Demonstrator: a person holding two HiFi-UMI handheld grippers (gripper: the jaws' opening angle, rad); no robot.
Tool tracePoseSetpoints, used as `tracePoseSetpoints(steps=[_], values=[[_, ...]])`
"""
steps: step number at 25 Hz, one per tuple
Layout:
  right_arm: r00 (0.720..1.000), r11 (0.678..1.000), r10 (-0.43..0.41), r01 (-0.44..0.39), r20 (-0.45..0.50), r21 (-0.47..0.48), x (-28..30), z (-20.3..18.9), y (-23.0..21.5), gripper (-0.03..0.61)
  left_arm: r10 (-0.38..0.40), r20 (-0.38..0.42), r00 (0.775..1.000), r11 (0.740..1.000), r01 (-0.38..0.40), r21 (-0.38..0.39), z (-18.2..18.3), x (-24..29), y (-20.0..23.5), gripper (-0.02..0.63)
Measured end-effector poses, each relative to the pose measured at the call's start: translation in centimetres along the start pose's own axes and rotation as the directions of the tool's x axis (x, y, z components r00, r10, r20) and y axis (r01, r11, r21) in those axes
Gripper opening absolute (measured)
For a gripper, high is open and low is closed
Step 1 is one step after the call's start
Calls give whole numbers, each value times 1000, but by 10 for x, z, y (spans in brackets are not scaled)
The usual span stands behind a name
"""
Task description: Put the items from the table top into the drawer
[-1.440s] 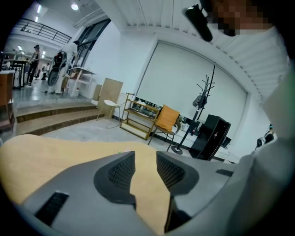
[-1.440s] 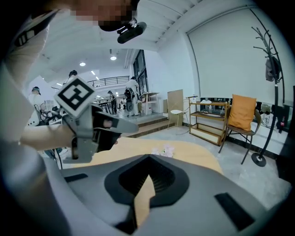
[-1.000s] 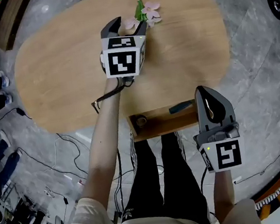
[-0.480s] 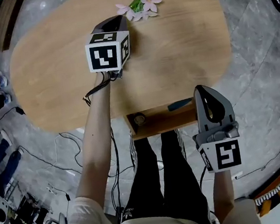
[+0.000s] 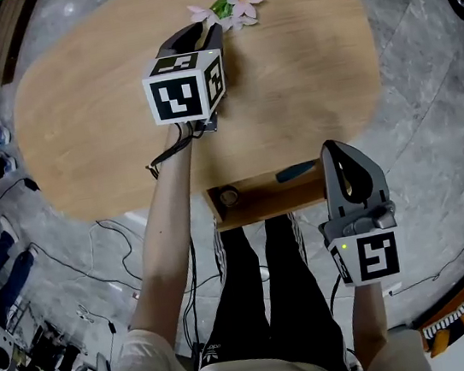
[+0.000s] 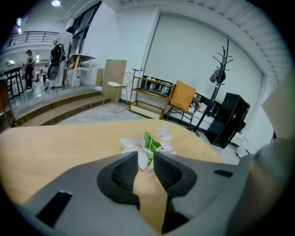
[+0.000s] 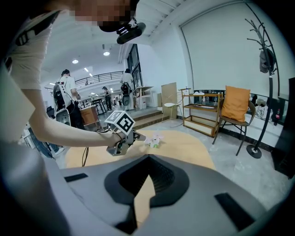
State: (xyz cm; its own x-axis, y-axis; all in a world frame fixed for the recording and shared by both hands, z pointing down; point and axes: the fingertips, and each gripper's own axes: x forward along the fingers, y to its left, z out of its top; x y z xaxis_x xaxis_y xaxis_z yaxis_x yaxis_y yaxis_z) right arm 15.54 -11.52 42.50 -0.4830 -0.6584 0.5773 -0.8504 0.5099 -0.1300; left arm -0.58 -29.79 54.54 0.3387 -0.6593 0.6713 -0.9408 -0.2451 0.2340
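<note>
A person is standing at an oval table (image 5: 94,132), holding a gripper in each hand. The drawer (image 5: 257,209) is hanging open under the table's near edge, just in front of the person's legs. A round thing (image 5: 230,196) and a blue thing (image 5: 296,171) are lying inside it. A flower (image 5: 229,8), the only item showing on the top, is lying far beyond the drawer, close to the opposite edge.

The left gripper (image 5: 202,29) is reaching out to the flower at arm's length, angled downward. Its jaws have just been opening and are standing slightly apart. A white petal is drooping between the tips without looking pinched, so the flower is probably resting on the wood, not yet lifted.

The right gripper (image 5: 341,151) is hovering just right of the drawer, clenched on nothing, likely keeping out of the way. Between flower and drawer the wood is lying bare, giving an open path back. The flower's nearness to the far edge is leaving little room for any push forward
</note>
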Motion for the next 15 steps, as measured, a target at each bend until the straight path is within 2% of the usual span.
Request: tracePoseSetpoints(steps=[3,7,8,10,13,15], values=[[1000,1000,-3,3,0,3,-2,-1,1,5,-17,25,1000,995,19,-93,4,3,-5,91],[1000,1000,-4,4,1,11,-2,-4,1,5,-65,57,996,976,76,-205,13,8,-11,180],[1000,1000,-6,6,1,13,-3,-5,0,5,-76,62,995,971,88,-224,15,10,-14,186],[1000,1000,-11,11,-1,21,-4,-7,-1,5,-76,68,995,967,91,-238,17,12,-17,198],[1000,1000,-15,15,0,26,-5,-8,-4,5,-49,66,997,980,61,-188,18,15,-18,255],[1000,999,-20,20,2,26,-5,-8,-7,5,-58,52,997,979,67,-192,17,19,-22,285]])
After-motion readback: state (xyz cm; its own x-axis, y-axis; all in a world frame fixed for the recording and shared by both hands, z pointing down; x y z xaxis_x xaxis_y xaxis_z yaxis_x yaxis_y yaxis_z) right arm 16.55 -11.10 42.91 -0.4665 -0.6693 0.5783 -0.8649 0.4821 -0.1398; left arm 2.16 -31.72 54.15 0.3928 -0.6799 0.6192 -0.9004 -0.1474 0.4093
